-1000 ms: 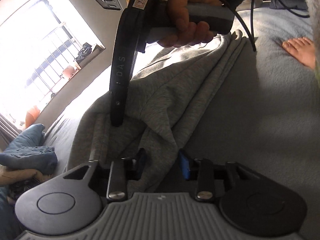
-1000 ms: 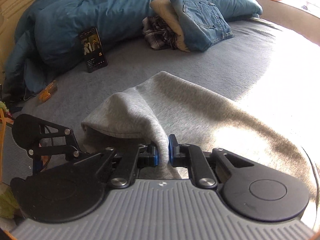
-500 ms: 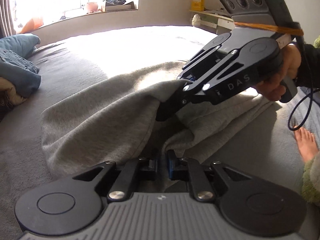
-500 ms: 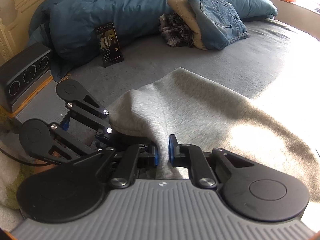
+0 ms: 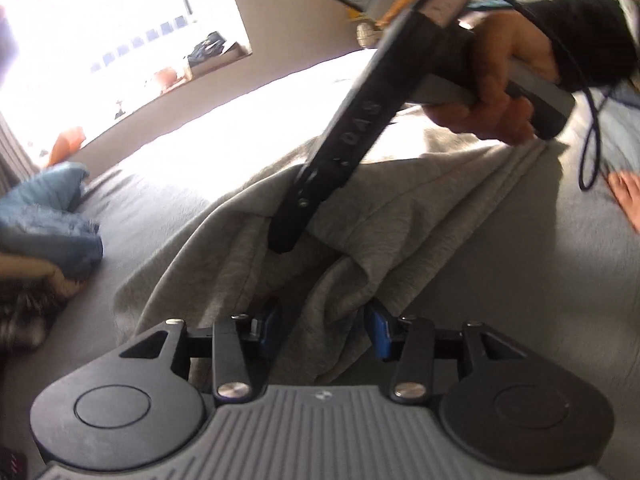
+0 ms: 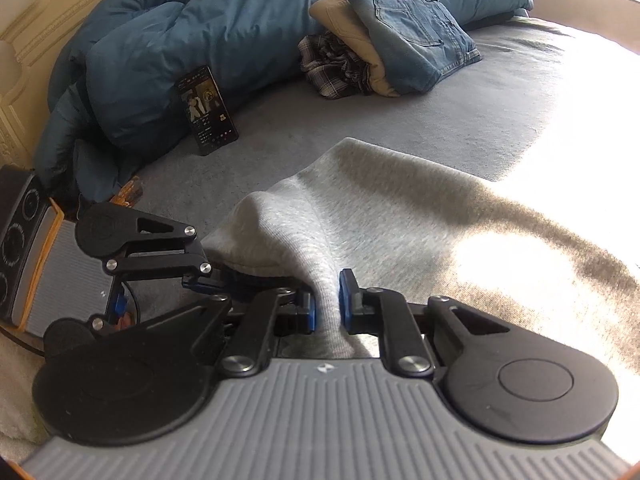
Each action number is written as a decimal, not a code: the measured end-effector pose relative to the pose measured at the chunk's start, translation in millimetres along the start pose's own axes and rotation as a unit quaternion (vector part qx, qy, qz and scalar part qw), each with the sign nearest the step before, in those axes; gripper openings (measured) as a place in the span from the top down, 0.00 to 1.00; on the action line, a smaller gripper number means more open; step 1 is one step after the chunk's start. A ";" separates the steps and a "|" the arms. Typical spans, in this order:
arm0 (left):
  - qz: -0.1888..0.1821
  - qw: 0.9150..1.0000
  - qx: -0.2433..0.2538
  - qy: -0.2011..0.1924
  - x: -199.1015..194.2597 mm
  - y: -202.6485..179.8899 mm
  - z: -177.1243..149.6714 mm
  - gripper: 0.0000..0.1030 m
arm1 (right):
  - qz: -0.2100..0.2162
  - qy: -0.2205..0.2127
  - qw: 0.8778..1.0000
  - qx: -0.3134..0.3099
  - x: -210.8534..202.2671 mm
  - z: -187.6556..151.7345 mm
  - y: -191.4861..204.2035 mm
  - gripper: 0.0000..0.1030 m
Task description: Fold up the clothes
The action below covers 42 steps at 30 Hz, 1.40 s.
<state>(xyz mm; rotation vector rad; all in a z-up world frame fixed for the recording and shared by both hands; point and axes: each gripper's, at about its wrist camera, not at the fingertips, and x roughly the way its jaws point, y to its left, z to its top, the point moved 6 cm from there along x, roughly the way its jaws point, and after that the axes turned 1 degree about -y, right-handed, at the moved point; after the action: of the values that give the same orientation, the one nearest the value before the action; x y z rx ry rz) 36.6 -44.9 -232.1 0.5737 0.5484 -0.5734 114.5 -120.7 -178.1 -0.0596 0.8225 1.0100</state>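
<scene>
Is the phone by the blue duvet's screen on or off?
On. The phone, propped upright against the duvet, shows lit pictures and text.

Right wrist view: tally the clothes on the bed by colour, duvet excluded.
Grey: 1, sweatshirt
Blue denim: 1, jeans
Tan: 1, folded garment
Dark plaid: 1, shirt
Total: 4
</scene>
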 end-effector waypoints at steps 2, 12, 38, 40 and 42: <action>0.009 0.999 0.053 -0.007 0.9 -10.9 1.3 0.54 | 0.000 -0.003 1.000 0.008 -1.5 0.2 -1.2 0.89; -0.065 0.995 -0.072 -0.016 8.7 4.7 0.8 0.90 | -0.013 -0.067 0.998 0.007 -49.2 0.1 -2.8 0.72; -0.162 0.919 -0.357 0.048 26.7 50.5 -30.2 0.89 | 0.057 -0.062 0.995 0.062 -32.9 -7.1 -16.8 0.94; -0.177 0.891 -0.412 0.067 31.6 57.4 -35.3 0.89 | 0.044 -0.055 0.996 0.047 -29.8 -8.1 -14.9 0.94; -0.193 0.865 -0.457 0.081 35.4 63.6 -40.7 0.89 | 0.035 -0.050 0.998 0.034 -26.9 -8.2 -13.3 0.94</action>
<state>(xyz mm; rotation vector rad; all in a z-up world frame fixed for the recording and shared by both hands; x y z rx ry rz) 89.2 13.0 -261.1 -0.4129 1.0197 -0.5667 112.8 -150.9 -170.9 0.0782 0.7701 1.0418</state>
